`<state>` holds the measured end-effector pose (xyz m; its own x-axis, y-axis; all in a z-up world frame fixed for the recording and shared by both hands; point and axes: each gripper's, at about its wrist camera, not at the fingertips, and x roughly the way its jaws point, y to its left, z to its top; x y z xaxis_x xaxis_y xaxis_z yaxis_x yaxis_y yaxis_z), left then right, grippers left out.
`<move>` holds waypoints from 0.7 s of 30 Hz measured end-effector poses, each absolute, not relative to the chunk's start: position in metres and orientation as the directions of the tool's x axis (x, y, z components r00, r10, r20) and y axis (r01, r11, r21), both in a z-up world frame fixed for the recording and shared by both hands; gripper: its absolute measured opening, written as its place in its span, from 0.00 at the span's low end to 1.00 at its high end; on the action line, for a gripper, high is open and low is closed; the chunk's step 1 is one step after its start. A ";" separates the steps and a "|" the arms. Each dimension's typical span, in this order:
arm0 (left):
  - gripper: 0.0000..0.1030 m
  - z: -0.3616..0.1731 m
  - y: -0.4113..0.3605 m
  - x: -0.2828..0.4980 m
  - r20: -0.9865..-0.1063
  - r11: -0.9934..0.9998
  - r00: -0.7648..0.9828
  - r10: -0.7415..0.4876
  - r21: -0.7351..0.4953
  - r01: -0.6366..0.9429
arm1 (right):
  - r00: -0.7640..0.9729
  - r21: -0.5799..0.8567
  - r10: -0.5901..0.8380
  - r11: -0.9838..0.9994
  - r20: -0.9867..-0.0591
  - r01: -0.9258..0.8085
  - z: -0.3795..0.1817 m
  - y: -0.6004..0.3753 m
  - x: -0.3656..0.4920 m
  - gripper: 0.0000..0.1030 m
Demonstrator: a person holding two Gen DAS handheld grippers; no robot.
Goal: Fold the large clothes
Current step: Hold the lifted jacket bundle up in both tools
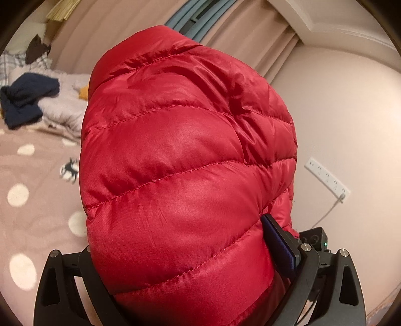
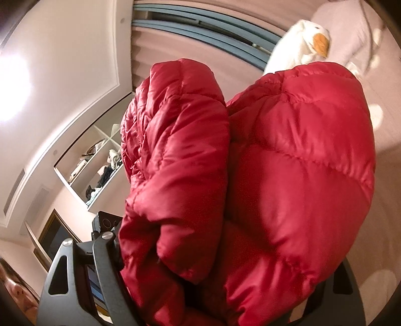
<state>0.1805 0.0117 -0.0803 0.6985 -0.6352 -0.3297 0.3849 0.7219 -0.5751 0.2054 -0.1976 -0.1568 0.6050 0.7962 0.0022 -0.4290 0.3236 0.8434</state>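
The left gripper [image 1: 190, 273] pinches a fold of the red down jacket [image 1: 185, 160], which bulges up between its fingers and hides most of the bed [image 1: 35, 175]. The right gripper [image 2: 213, 283] is clamped on the same jacket [image 2: 288, 175], held aloft in two puffy lobes, with a plush duck [image 2: 308, 42] beyond at the bed's far edge.

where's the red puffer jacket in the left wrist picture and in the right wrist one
Left wrist: the red puffer jacket fills the centre, bulging up from between the left gripper's fingers.
Right wrist: the jacket fills centre and right, bunched in two lobes.
Shared landmark: the blue window frame behind the jacket's top.
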 end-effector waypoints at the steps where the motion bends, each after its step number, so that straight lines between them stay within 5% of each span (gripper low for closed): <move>1: 0.93 -0.076 0.014 0.181 -0.322 0.720 0.701 -0.637 -0.574 0.391 | 0.604 0.837 0.797 0.330 0.001 -0.437 -0.151 -0.194 0.208 0.81; 8: 0.95 -0.059 0.042 0.193 -0.165 0.628 0.706 -0.689 -0.623 0.467 | 0.602 0.717 0.797 0.450 -0.052 -0.533 -0.089 -0.158 0.222 0.81; 21: 0.95 -0.072 0.041 0.206 -0.128 0.586 0.686 -0.717 -0.643 0.493 | 0.649 0.544 0.742 0.619 -0.169 -0.566 -0.064 -0.116 0.230 0.84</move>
<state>0.2065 0.0406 -0.0718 0.6856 -0.7166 -0.1282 0.4927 0.5864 -0.6430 0.2303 -0.1165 -0.0637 0.6494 0.7415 -0.1685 -0.5658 0.6192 0.5445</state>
